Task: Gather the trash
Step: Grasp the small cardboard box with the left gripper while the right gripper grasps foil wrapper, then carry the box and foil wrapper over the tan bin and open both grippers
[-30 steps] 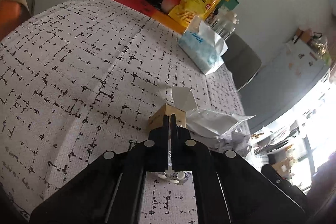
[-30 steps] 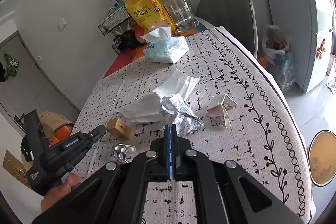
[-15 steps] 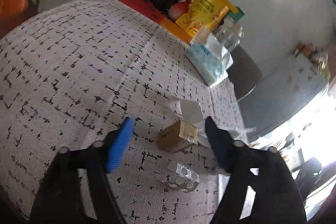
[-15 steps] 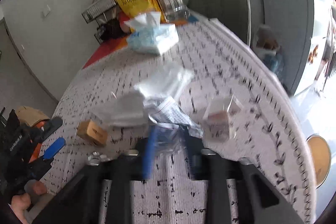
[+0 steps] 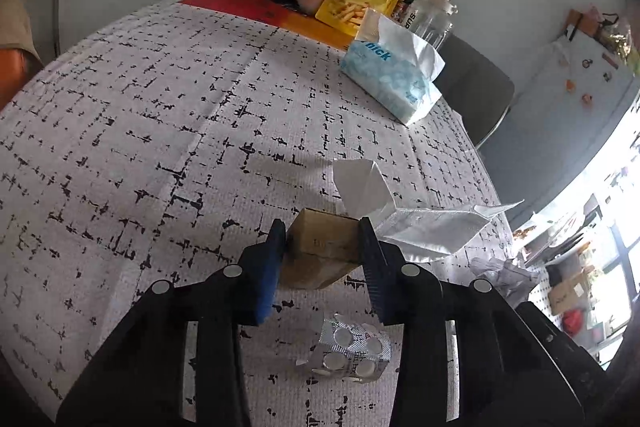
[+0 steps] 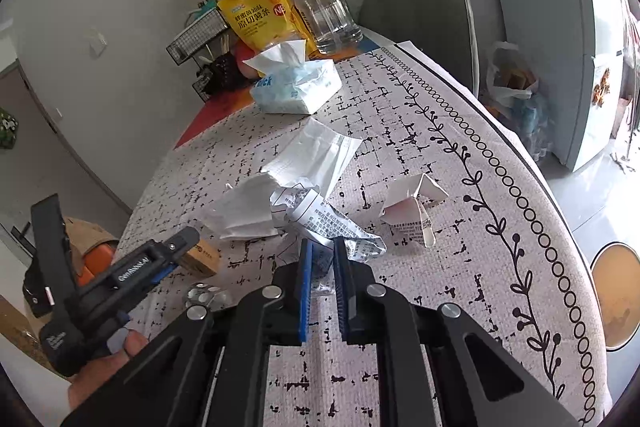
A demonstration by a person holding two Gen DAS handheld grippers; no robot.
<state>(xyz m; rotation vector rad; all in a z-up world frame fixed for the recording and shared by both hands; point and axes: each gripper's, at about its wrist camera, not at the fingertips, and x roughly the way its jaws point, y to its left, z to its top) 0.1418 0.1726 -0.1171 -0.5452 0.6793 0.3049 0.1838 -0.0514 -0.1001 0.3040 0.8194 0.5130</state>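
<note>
The left gripper has its blue-padded jaws on either side of a small brown cardboard box and they are closing in on it; the pads appear to meet the box's two side faces, and the box sits tilted, its near end lifted toward the camera above the patterned tablecloth. Just below it on the cloth lies a silver blister pack of pills, and just beyond the box are a folded white paper and a flat silvery pouch, with a crumpled scrap further right. The right gripper points down at the heap of trash in the middle of the table; its jaws stand only a little apart and are closing, with a bit of clear wrapper between the pads at the edge of a crumpled printed leaflet. I cannot tell whether the pads press on it yet. Beside the leaflet lie white tissues and, to the right, a folded white carton. At the far end of the table stand a tissue pack, a yellow snack bag and a clear jar, with a grey chair behind.
</note>
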